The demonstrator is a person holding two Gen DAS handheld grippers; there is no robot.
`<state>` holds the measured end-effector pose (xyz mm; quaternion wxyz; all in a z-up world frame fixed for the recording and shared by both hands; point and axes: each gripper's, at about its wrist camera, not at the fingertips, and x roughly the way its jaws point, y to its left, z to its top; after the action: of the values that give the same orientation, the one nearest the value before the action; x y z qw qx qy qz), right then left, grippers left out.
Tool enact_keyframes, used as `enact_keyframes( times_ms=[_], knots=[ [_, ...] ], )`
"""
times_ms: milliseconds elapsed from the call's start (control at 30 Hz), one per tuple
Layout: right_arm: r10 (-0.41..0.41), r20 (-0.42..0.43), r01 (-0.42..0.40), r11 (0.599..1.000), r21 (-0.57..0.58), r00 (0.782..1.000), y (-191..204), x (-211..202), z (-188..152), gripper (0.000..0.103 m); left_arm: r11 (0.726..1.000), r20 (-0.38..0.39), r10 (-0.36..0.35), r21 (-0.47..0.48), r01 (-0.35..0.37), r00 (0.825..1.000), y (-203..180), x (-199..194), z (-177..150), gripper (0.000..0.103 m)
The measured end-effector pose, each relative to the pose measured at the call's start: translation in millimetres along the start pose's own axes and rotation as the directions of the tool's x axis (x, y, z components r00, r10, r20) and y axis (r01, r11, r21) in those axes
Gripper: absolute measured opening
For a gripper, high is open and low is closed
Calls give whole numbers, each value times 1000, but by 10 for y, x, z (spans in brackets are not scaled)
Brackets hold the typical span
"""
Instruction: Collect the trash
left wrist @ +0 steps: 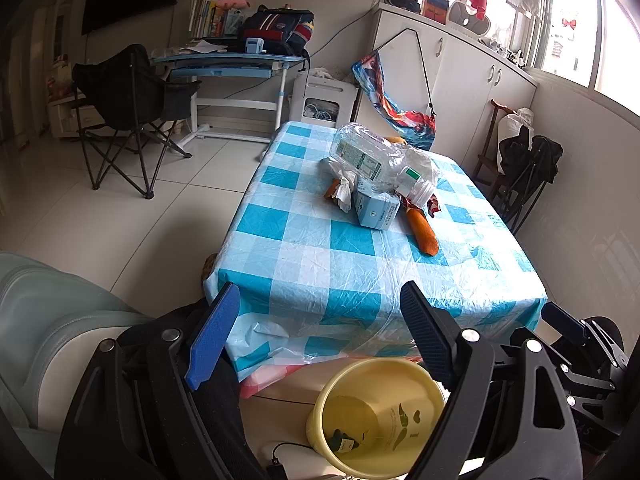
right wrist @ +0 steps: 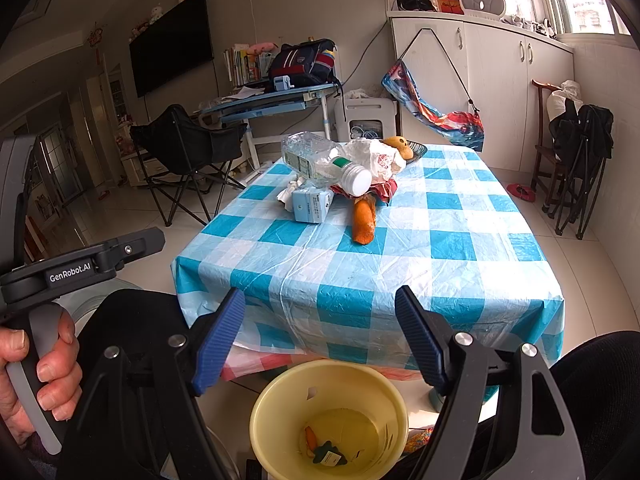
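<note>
Trash sits heaped at mid-table, about 12 o'clock from both grippers. Left to right in the right wrist view: crumpled tissue [right wrist: 289, 196], small pale blue box [right wrist: 312, 205], crushed clear bottle [right wrist: 320, 162] lying on its side with its white cap toward the camera, resting on the box, white plastic bag [right wrist: 376, 158] behind it, orange peel [right wrist: 364, 220] lying on the cloth just in front of the pile. Red wrapper under the bottle cap, partly hidden.

Checked tablecloth [right wrist: 460, 240] covers the table; near edge hangs down just beyond the fingers.

Yellow bin [right wrist: 280, 396] stands on the floor at 6 o'clock, below the table's near edge, close to the person. Judged: placed there so each piece carries a short way back from the pile. Inside, a bit of peel and a small dark scrap; mostly unfilled.

Left gripper [left wrist: 320, 328]: jaws spread wide, nothing between them, touching nothing; held low over the bin, well short of the pile.

Right gripper [right wrist: 320, 332]: likewise spread wide, nothing held, hovering above the bin mouth, pointed at the pile.

Judged: early in the job; most of the pile remains on the table.
</note>
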<state>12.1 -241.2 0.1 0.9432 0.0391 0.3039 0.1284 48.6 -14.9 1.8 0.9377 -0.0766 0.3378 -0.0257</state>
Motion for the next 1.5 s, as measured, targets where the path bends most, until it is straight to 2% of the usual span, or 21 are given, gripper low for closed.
enact_keyframes(
  times_ms=[400, 700, 833, 1000, 1167, 1300, 1467, 1500],
  knots=[
    [11, 11, -11, 1000, -2, 1000, 16, -41, 53, 74, 1000, 3, -2, -16, 2, 1000, 32, 5, 9, 79],
    [53, 27, -50, 995, -81, 998, -28, 144, 534, 78, 995, 9, 2, -100, -1, 1000, 276, 75, 71, 79],
    [73, -4, -73, 987, -141, 997, -16, 499, 891, 79, 992, -15, 23, -124, -25, 1000, 361, 219, 86, 79],
    [102, -53, -112, 956, -270, 993, 226, 1092, 1287, 80, 991, -47, 33, -130, -39, 998, 423, 446, 108, 79],
    [72, -139, -118, 924, -363, 988, 384, 1786, 1610, 80, 991, -63, 28, -130, -36, 998, 446, 656, 168, 79],
    [29, -220, -120, 902, -414, 975, 392, 2273, 1715, 80, 989, -72, 26, -146, -37, 997, 516, 810, 224, 79],
    [17, -285, -139, 899, -415, 959, 327, 2610, 1730, 80, 985, -91, 23, -167, -38, 996, 617, 948, 236, 79],
    [27, -297, -153, 900, -407, 955, 309, 2631, 1704, 72, 985, -94, 23, -167, -38, 995, 625, 975, 242, 79]
  ],
)
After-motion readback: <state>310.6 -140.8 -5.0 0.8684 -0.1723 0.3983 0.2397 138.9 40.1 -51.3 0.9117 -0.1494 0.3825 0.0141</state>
